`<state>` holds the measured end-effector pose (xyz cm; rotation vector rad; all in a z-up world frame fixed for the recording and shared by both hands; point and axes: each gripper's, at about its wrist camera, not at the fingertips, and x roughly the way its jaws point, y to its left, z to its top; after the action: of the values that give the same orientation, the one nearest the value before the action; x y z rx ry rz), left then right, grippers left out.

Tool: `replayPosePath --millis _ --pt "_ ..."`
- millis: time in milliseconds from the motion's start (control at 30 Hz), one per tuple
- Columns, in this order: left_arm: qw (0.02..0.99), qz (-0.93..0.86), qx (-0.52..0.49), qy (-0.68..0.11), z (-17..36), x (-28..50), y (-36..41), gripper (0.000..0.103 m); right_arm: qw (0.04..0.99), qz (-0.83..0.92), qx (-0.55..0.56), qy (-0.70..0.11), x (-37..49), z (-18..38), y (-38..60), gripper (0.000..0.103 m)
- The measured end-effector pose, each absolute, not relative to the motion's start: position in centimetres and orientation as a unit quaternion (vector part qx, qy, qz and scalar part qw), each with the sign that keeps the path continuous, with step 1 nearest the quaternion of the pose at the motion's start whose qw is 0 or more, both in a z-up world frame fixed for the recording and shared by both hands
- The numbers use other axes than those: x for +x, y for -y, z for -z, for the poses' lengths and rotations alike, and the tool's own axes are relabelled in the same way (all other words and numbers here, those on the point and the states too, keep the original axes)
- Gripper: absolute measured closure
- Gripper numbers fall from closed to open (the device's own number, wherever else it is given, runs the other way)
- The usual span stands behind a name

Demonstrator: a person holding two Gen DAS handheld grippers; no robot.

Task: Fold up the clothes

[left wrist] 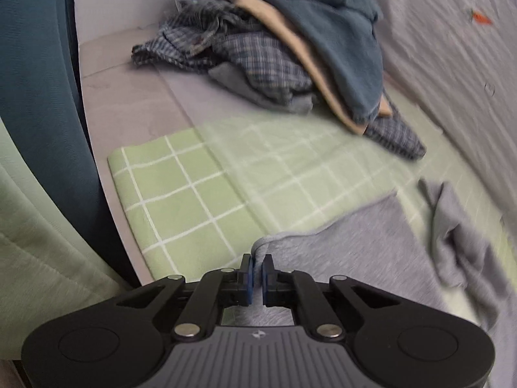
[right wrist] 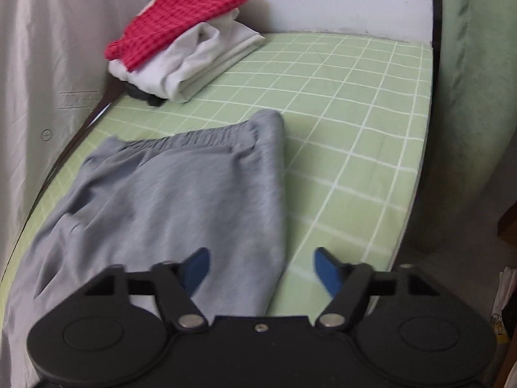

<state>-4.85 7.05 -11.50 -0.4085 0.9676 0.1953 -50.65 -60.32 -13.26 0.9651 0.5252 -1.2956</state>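
Now the left claw [left wrist: 257,270] is clamped on a fold at the edge of the grey sweatpants [right wrist: 168,200] spread on the green checked bed sheet [right wrist: 355,129]. Right claw [right wrist: 262,271] gapes over their side edge, gripping nothing.

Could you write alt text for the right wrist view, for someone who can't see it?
Open right gripper hovers over grey sweatpants spread on a green checked bedsheet. Behind them sits a folded stack, red checked cloth on top.

Both tongs are black with round side discs, silver pivot pins and blue pads [right wrist: 326,270]; the left tongs [left wrist: 257,266] carry a ribbed grey plate.
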Motion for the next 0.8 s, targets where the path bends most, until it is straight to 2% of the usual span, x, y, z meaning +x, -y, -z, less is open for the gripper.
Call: replayPosePath --millis 67,133,200,300,433,533,600,700,800 --pt "0.866 -0.092 -0.19 -0.452 10.8 -4.7 -6.7 0.098 0.665 0.573 0.417 -0.238 -50.3 13.5 61.5 0.04" --pt "0.87 -0.091 -0.192 -0.445 10.2 -4.5 -6.3 0.098 0.674 0.561 0.417 -0.241 -49.9 13.6 62.7 0.054" --pt "0.873 -0.086 -0.202 -0.436 9.5 -4.1 -6.1 0.098 0.682 0.542 0.429 -0.237 -49.4 13.6 63.8 0.103" --pt "0.884 -0.068 -0.209 -0.414 7.8 -3.1 -5.4 0.099 0.702 0.519 0.444 -0.204 -48.5 12.3 64.5 0.102" --pt "0.897 -0.045 -0.235 -0.373 4.3 -1.9 -4.7 0.099 0.749 0.51 0.398 -0.141 -47.3 6.5 65.9 0.102" --pt "0.908 -0.028 -0.252 -0.333 1.0 -2.1 -4.5 0.099 0.768 0.504 0.391 -0.065 -48.5 1.7 66.2 0.102" --pt "0.916 -0.019 -0.252 -0.311 -0.7 -2.7 -4.6 0.099 0.774 0.509 0.375 -0.043 -49.6 -0.2 65.8 0.102" --pt "0.918 -0.022 -0.249 -0.309 -0.8 -4.2 -4.9 0.099 0.775 0.522 0.35 -0.059 -51.2 -0.6 64.8 0.102" --pt "0.912 -0.049 -0.229 -0.336 1.2 -5.5 -5.3 0.099 0.756 0.543 0.348 -0.11 -52.4 2.0 64.1 0.102"
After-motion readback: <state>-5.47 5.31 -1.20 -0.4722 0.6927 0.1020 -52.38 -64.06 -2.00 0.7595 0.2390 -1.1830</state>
